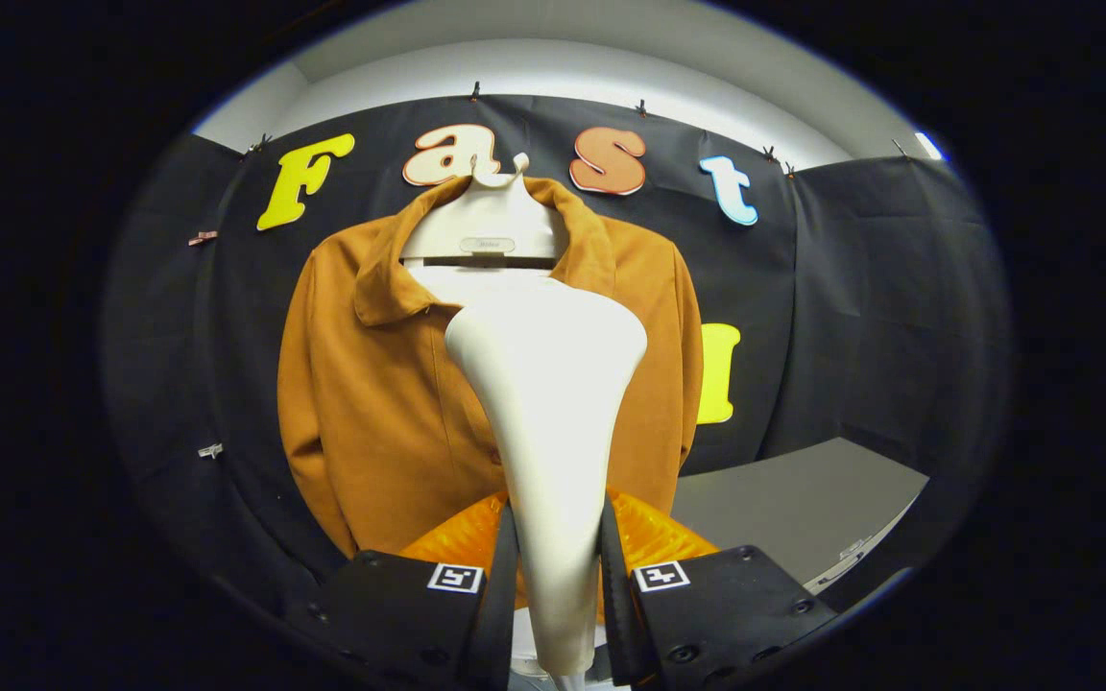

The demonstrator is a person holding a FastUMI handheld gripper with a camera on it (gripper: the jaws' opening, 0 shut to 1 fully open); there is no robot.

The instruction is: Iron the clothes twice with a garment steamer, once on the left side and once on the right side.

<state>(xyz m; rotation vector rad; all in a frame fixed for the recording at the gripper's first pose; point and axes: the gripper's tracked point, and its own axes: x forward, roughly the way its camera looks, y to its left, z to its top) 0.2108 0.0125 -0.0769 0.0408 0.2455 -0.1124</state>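
You have the garment steamer (545, 403) clamped between the fingers (559, 566), both pressing on its narrow white handle, with the wide head flaring out ahead of them toward the brown jacket (371, 384). The jacket hangs on a white hanger (484, 226) against the black cloth wall, collar open, and the steamer head sits in front of its middle, over the placket; from here you cannot tell whether the head touches the cloth or stands just off it. Treat the steamer as a rigid, smooth plastic shell, likely top-heavy with the head well beyond your grip, so it may want to twist or slide in the fingers if you swing it fast. The place you hold now, the slim neck of the handle, looks like the right one; keep the squeeze firm and even. The jacket is soft and hangs free, so it will likely give and sway under pressure: stroke lightly rather than push. An orange translucent part (649, 537) lies just behind the fingers, and a grey tabletop (803, 499) stands to the right, below the jacket's hem; mind both when you move toward either side.
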